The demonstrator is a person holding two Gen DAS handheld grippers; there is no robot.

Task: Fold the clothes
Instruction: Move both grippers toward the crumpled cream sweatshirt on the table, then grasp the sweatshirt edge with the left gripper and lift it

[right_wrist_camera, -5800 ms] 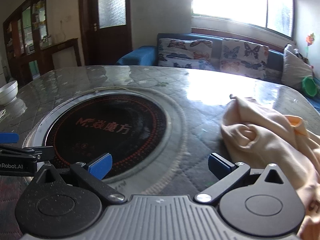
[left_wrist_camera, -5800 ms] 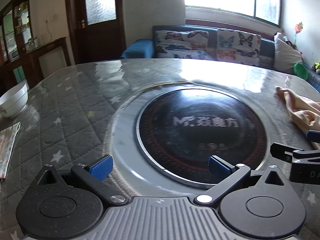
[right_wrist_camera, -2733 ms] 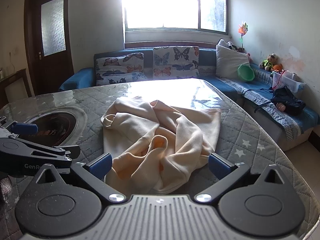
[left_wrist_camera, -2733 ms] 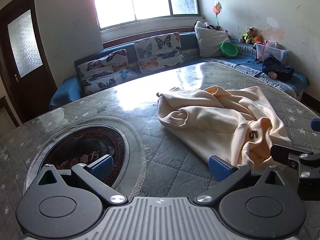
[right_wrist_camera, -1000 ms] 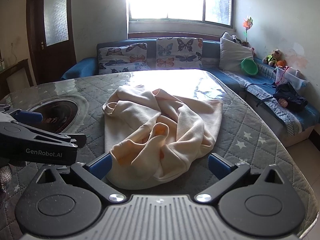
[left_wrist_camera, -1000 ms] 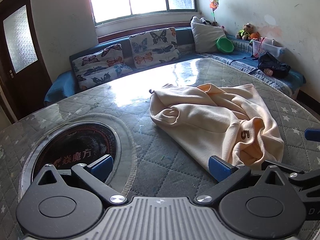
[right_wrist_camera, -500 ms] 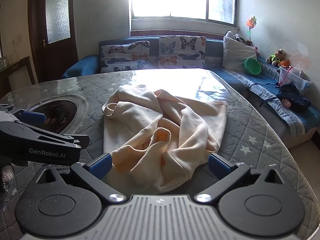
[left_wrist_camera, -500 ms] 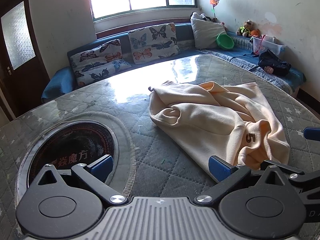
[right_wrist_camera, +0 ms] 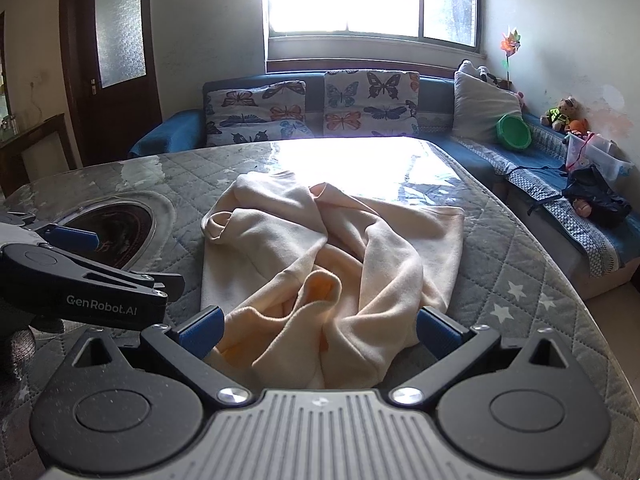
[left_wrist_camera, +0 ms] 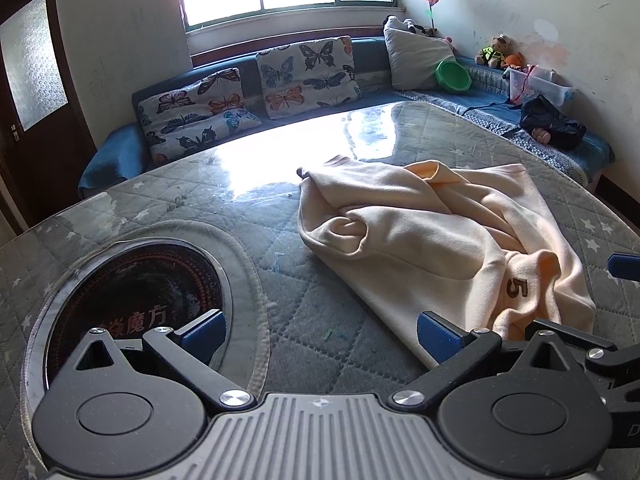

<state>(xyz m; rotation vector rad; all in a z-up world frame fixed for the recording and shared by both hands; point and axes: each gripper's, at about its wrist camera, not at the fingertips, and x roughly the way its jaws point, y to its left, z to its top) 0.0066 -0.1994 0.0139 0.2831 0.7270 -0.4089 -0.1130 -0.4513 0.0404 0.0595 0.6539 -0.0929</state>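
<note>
1. Left gripper [left_wrist_camera: 318, 338]: jaws spread wide, nothing held. Its left pad sits over the hob [left_wrist_camera: 136, 292]; its right pad is at the near-left edge of the garment [left_wrist_camera: 420, 240]. Whether that pad touches the cloth cannot be told.
2. Right gripper [right_wrist_camera: 318, 330]: jaws spread wide, nothing clamped. The near folds of the garment [right_wrist_camera: 332, 264] lie between its two pads, and the left pad is against or just beside the cloth; contact cannot be confirmed.
3. Garment: cream, thick fabric, unfolded and crumpled in a loose heap on the right half of the table [left_wrist_camera: 280, 208], beside the hob and apart from it. Orange lining shows in the openings.
4. Table: quilted grey cover with white stars under a glossy sheet, with window glare at the far side.
5. Left wrist view only: a dark "5" [left_wrist_camera: 516, 287] printed on the near-right part of the garment, and the hob's printed characters. The right gripper's finger [left_wrist_camera: 624, 266] enters at the right edge.
6. Right wrist view only: an open cuff or tube [right_wrist_camera: 320, 286] with orange inside, facing the camera, and the garment's straight hem on the far right. The left gripper [right_wrist_camera: 80, 264] appears from the side at the left edge, near the hob [right_wrist_camera: 112, 232].
</note>
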